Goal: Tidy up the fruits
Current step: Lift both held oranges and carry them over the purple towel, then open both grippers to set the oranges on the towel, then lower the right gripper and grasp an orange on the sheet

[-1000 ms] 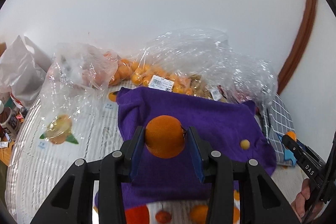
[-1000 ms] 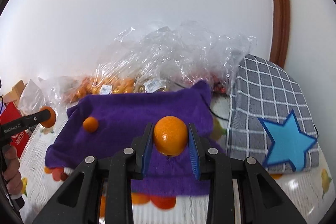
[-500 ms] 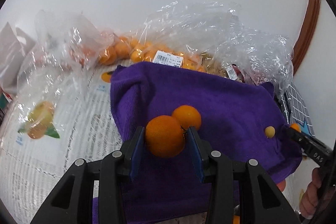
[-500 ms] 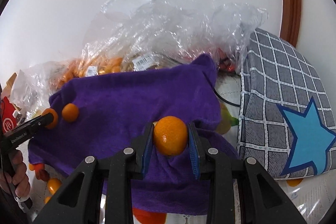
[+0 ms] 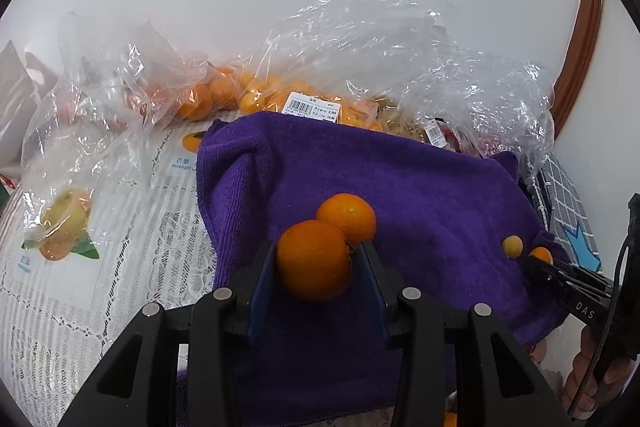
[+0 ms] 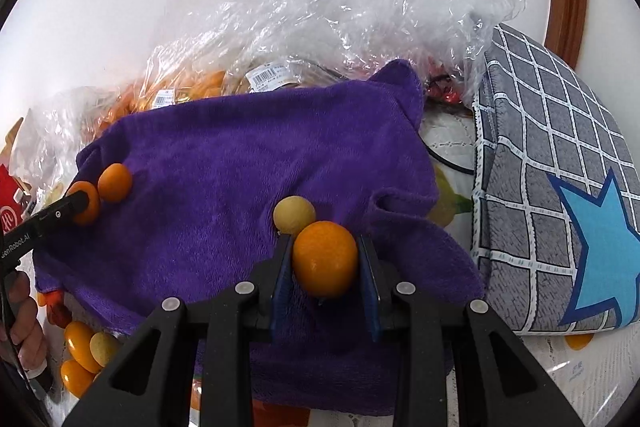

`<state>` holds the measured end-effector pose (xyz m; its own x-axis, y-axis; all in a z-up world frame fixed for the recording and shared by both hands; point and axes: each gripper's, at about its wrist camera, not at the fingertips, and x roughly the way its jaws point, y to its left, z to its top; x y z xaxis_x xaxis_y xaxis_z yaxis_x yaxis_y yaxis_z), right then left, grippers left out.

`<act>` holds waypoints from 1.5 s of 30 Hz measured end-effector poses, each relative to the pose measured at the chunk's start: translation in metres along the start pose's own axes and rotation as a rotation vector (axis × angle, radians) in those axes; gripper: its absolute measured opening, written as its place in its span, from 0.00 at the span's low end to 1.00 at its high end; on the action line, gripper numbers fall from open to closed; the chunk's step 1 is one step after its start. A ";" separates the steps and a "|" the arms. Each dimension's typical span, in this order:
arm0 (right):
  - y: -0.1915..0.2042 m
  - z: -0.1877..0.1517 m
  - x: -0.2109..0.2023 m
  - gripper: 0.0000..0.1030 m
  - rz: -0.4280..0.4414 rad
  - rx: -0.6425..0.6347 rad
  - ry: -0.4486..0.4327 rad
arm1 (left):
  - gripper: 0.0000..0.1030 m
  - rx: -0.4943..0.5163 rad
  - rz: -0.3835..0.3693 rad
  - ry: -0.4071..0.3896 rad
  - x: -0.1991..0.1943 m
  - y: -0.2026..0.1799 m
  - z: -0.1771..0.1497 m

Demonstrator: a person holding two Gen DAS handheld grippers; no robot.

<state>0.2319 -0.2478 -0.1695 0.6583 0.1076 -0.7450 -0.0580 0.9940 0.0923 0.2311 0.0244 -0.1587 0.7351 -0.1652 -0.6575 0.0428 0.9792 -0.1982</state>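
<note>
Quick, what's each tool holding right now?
Left tool: shut on an orange.
Right tool: shut on a small orange.

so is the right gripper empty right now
No, the right gripper is shut on an orange, held between its blue pads just above the purple towel.

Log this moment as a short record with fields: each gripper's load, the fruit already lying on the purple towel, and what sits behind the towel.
left gripper: shut on an orange
right gripper: shut on a smaller orange
surface: purple towel spread on a fruit-print tablecloth
loose fruit on towel: one orange just beyond the left gripper's load; one pale yellow fruit just beyond the right gripper's load
behind towel: clear plastic bags with orange fruit inside
right of towel: grey checked cushion with a blue star
</note>
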 end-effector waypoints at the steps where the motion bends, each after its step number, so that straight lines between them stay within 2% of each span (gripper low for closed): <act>1: 0.001 0.000 0.001 0.30 -0.003 0.000 -0.001 | 0.38 0.005 0.006 0.000 0.000 -0.001 0.000; 6: 0.005 -0.001 0.001 0.31 -0.022 -0.011 -0.006 | 0.38 0.012 -0.004 0.004 0.001 -0.002 0.000; 9: 0.005 0.000 -0.001 0.42 -0.004 -0.004 -0.008 | 0.39 0.012 -0.008 0.003 0.000 -0.001 -0.001; 11: 0.008 -0.001 -0.006 0.60 0.002 -0.006 -0.029 | 0.41 0.014 -0.012 0.004 0.000 -0.002 -0.001; 13: 0.011 -0.001 -0.011 0.66 -0.014 -0.028 -0.062 | 0.45 0.018 -0.019 0.003 0.000 -0.003 -0.001; 16: 0.017 -0.002 -0.019 0.68 -0.056 -0.055 -0.111 | 0.54 0.024 -0.029 -0.013 -0.004 -0.004 -0.003; 19: 0.019 -0.004 -0.029 0.68 -0.081 -0.058 -0.147 | 0.56 0.022 -0.033 -0.048 -0.011 -0.004 -0.004; 22: 0.017 -0.003 -0.042 0.68 -0.073 -0.041 -0.175 | 0.56 0.005 -0.017 -0.120 -0.024 -0.001 -0.004; 26: 0.017 -0.005 -0.068 0.68 -0.114 -0.019 -0.230 | 0.56 -0.010 -0.015 -0.198 -0.041 0.001 -0.005; 30: 0.018 -0.012 -0.095 0.68 -0.081 -0.004 -0.212 | 0.56 -0.005 -0.020 -0.226 -0.055 0.002 -0.007; 34: 0.021 -0.025 -0.119 0.66 -0.007 0.005 -0.171 | 0.56 0.022 -0.025 -0.202 -0.066 0.006 -0.017; 37: 0.027 -0.039 -0.131 0.66 0.004 0.027 -0.163 | 0.56 0.021 -0.012 -0.183 -0.077 0.016 -0.026; 45: 0.058 -0.085 -0.139 0.46 0.028 0.013 -0.075 | 0.56 0.019 0.026 -0.118 -0.100 0.041 -0.053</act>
<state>0.0727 -0.2037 -0.1167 0.7109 0.1333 -0.6905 -0.0678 0.9903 0.1214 0.1232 0.0750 -0.1398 0.8104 -0.1261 -0.5722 0.0346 0.9852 -0.1680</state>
